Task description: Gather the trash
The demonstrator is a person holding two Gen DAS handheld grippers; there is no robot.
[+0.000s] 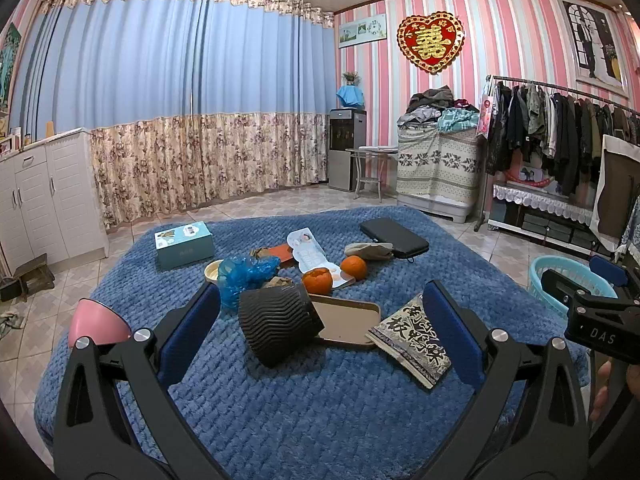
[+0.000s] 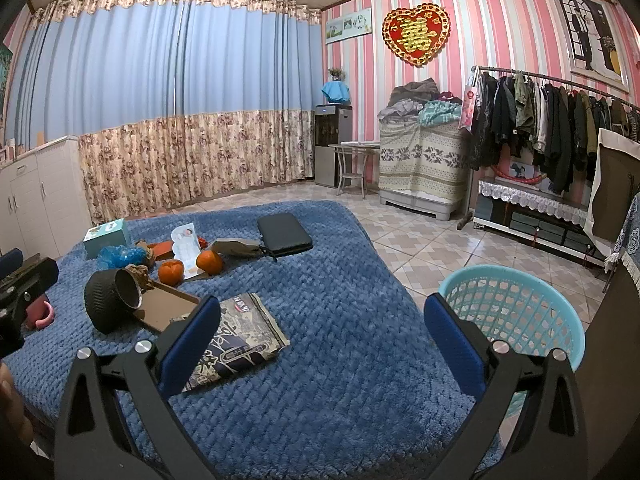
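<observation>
On a blue blanket (image 1: 320,420) lie a crumpled blue plastic bag (image 1: 244,274), a partly peeled orange (image 1: 317,281), a whole orange (image 1: 353,267), a printed leaflet (image 1: 310,250) and a black-and-white patterned packet (image 1: 416,336). A ribbed black cup (image 1: 276,324) lies tipped on a brown tray (image 1: 346,320). My left gripper (image 1: 320,328) is open and empty, hovering in front of the cup. My right gripper (image 2: 320,332) is open and empty, above the blanket (image 2: 340,400) between the packet (image 2: 236,340) and a light-blue mesh basket (image 2: 516,312).
A teal box (image 1: 184,244), a black case (image 1: 394,236), a grey pouch (image 1: 370,250) and a pink cup (image 1: 96,322) also sit on the blanket. Tiled floor (image 2: 420,240), clothes rack (image 2: 540,120), cabinets (image 1: 44,196) and curtains surround it.
</observation>
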